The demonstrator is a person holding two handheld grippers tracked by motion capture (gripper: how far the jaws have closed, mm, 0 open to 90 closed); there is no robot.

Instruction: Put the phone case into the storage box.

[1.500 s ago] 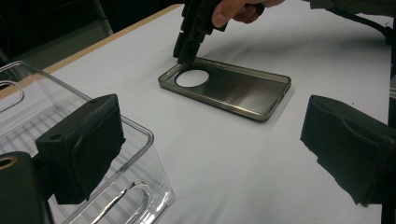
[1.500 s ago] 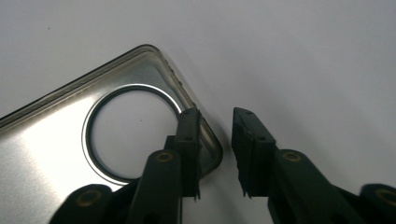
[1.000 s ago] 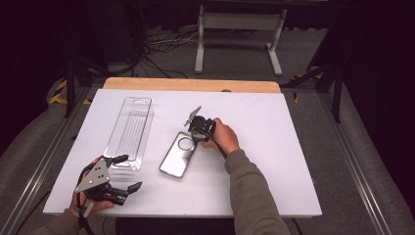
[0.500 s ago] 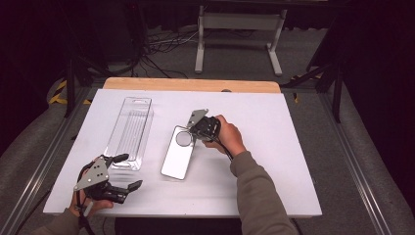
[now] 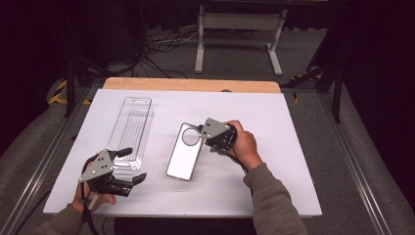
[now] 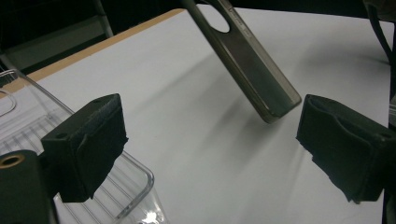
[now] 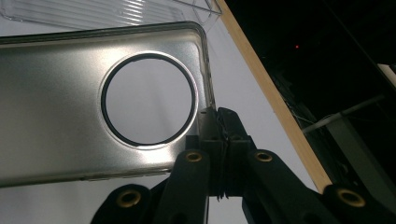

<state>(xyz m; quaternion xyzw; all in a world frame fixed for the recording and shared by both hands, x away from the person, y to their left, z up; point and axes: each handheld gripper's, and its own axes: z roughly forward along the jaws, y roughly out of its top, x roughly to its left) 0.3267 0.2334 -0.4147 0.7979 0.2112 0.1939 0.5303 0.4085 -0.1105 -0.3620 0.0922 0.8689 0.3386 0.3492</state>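
Observation:
A smoky translucent phone case with a round camera hole hangs above the middle of the white table. My right gripper is shut on its top edge beside the hole. In the right gripper view the jaws pinch the rim of the phone case at my right gripper. My left gripper stands open at the front left, nothing between its fingers. The left gripper view shows the lower end of the phone case tilted in the air beyond my left gripper.
A clear plastic package tray lies lengthwise left of centre, its near end under my left gripper's jaw. A wooden strip runs along the table's far edge. Metal stand legs and cables sit on the floor beyond.
My right gripper has lifted the phone case off the table and carried it slightly right. The case's near end now hangs free. My left gripper has stayed put.

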